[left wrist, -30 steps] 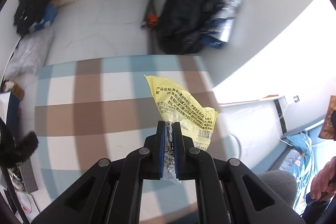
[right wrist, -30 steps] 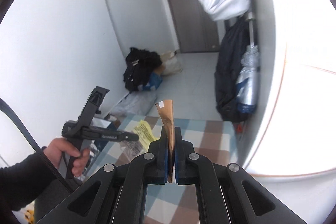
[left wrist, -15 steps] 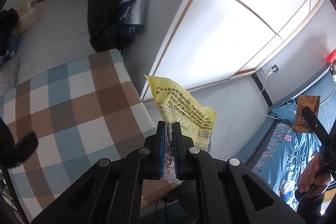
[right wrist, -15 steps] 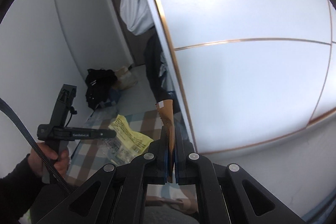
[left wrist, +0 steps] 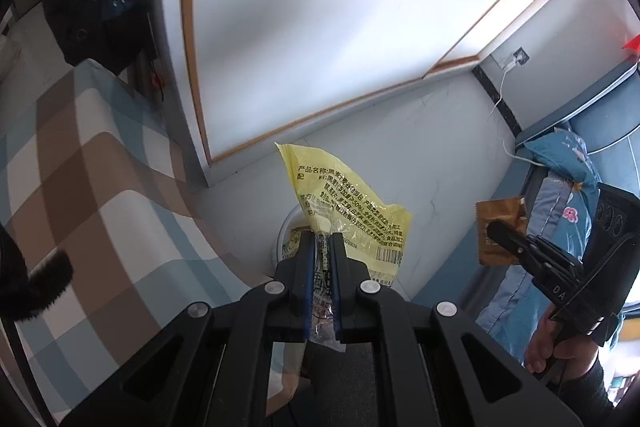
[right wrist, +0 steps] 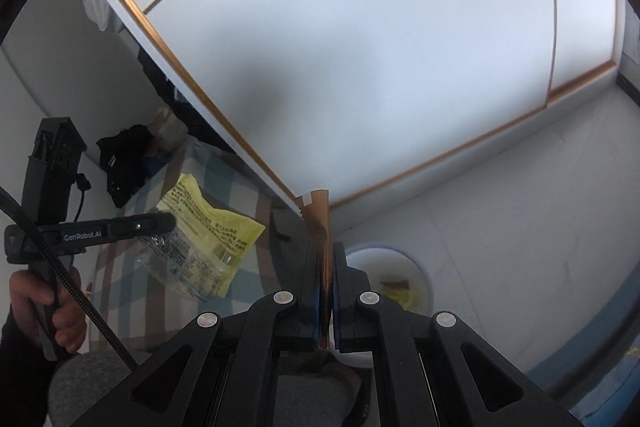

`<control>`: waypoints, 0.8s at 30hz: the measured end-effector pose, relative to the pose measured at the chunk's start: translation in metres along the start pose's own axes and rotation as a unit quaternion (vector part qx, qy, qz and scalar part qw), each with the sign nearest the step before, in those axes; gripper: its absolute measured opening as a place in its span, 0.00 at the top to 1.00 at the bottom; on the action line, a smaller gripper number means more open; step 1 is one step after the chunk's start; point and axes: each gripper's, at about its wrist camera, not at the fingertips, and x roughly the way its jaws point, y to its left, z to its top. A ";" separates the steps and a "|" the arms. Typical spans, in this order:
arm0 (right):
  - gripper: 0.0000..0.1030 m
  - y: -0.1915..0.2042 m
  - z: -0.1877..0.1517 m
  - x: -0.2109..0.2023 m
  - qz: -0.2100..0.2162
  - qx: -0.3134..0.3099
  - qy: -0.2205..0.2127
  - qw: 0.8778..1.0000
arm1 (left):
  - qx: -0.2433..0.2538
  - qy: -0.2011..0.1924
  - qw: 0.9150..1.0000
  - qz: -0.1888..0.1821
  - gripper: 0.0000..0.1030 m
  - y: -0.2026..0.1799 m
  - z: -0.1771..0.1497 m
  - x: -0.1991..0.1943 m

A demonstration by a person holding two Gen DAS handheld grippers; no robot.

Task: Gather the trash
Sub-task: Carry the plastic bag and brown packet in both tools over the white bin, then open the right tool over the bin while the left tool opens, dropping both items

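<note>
A white panelled wall (left wrist: pixel 340 27) with thin gold trim fills the far part of both wrist views. A surface covered in a blue, brown and white check cloth (left wrist: pixel 92 195) is seen at the left. A white bin (right wrist: pixel 404 269) stands on the pale floor below both grippers; yellow and brown scraps are visible inside it in the right wrist view, while in the left wrist view only a part of its rim (left wrist: pixel 286 227) is seen, the rest being hidden by the wrapper and the fingers.

The left gripper (left wrist: pixel 323 247) is pressed together on the clear lower edge of a yellow wrapper (left wrist: pixel 352 211) printed with black text and a barcode. The wrapper stands up from the jaws, above the bin. The same wrapper (right wrist: pixel 208 227) is seen hanging from that gripper (right wrist: pixel 160 223) in the right wrist view.

The right gripper (right wrist: pixel 326 263) is pinched shut on a brown wrapper (right wrist: pixel 320 219), seen edge-on and standing upright, near the bin. In the left wrist view its flat face (left wrist: pixel 498 227) is shown at the right, with the printing too small to read.

Dark bags at the far left are blurred and cut off by the lens edge.
</note>
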 end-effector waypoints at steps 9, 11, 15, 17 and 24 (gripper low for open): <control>0.96 -0.056 -0.035 0.094 0.002 0.083 0.100 0.992 | 0.026 0.099 0.994 0.033 0.97 -0.018 0.013 0.080; 0.95 -0.061 -0.041 0.110 0.002 0.095 0.116 0.989 | 0.025 0.113 0.993 0.034 0.97 -0.020 0.015 0.089; 0.92 -0.065 -0.043 0.136 0.002 0.104 0.135 0.985 | 0.023 0.140 0.989 0.041 0.97 -0.024 0.017 0.104; 0.88 -0.071 -0.045 0.142 0.003 0.106 0.144 0.984 | 0.020 0.147 0.988 0.044 0.97 -0.023 0.020 0.108; 0.85 -0.082 -0.056 0.151 0.008 0.109 0.170 0.979 | 0.017 0.173 0.983 0.057 0.97 -0.029 0.023 0.125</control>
